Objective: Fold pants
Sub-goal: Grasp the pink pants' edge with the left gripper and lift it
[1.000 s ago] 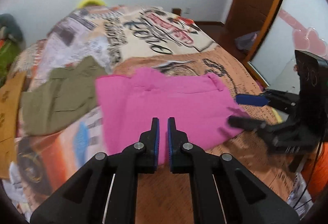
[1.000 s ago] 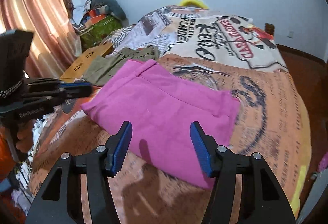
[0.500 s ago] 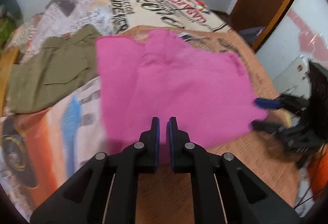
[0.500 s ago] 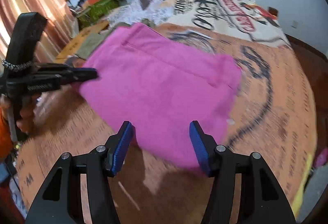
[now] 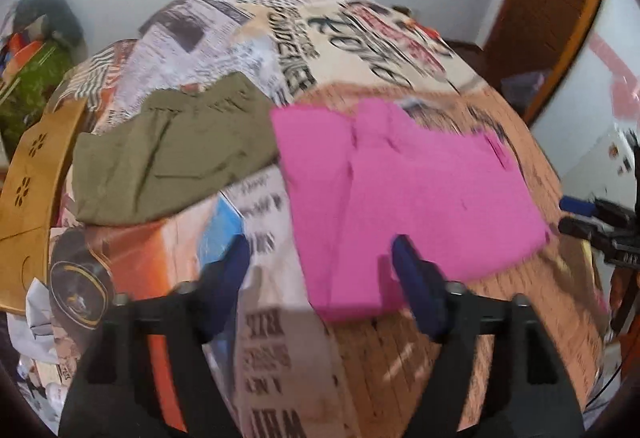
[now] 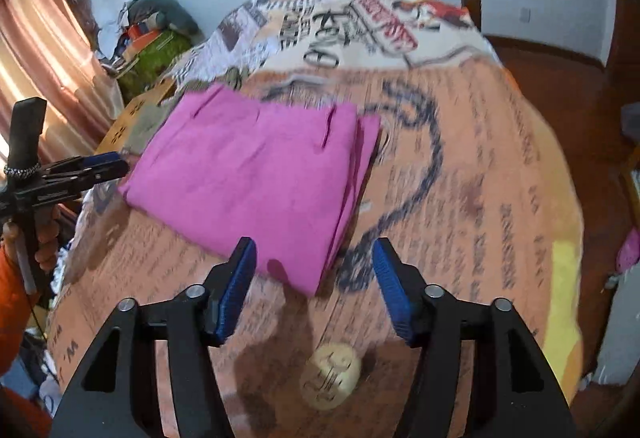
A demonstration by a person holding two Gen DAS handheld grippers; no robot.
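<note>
Pink pants (image 5: 404, 189) are seen folded into a flat, roughly rectangular stack on the printed bedspread (image 5: 360, 37), near its front edge. The cloth is a matte, soft-looking magenta weave; stacked layers are shown along one side in the right wrist view (image 6: 256, 173), where a short dark slit is visible near the top of the stack. A raised crease is seen running from the back of the stack toward the front in the left wrist view.

Just behind the pants and to their left, a rumpled olive-green garment (image 5: 172, 157) is spread, touching the pink edge. The bedspread beneath is covered with newsprint lettering, orange panels and a round emblem (image 6: 330, 380) in front of the pants.

The left gripper (image 5: 320, 266) is held just in front of the pants with its blue-padded fingers spread wide and nothing between them; one pad overlaps the near pink edge in the picture. The right gripper (image 6: 314, 274) is likewise held with its ribbed blue pads apart, empty, beside the near corner of the stack.

Left of the pants, a wooden board with flower cut-outs (image 5: 28, 197) is seen at the bed's edge. A salmon curtain (image 6: 44, 49) hangs beyond it.
</note>
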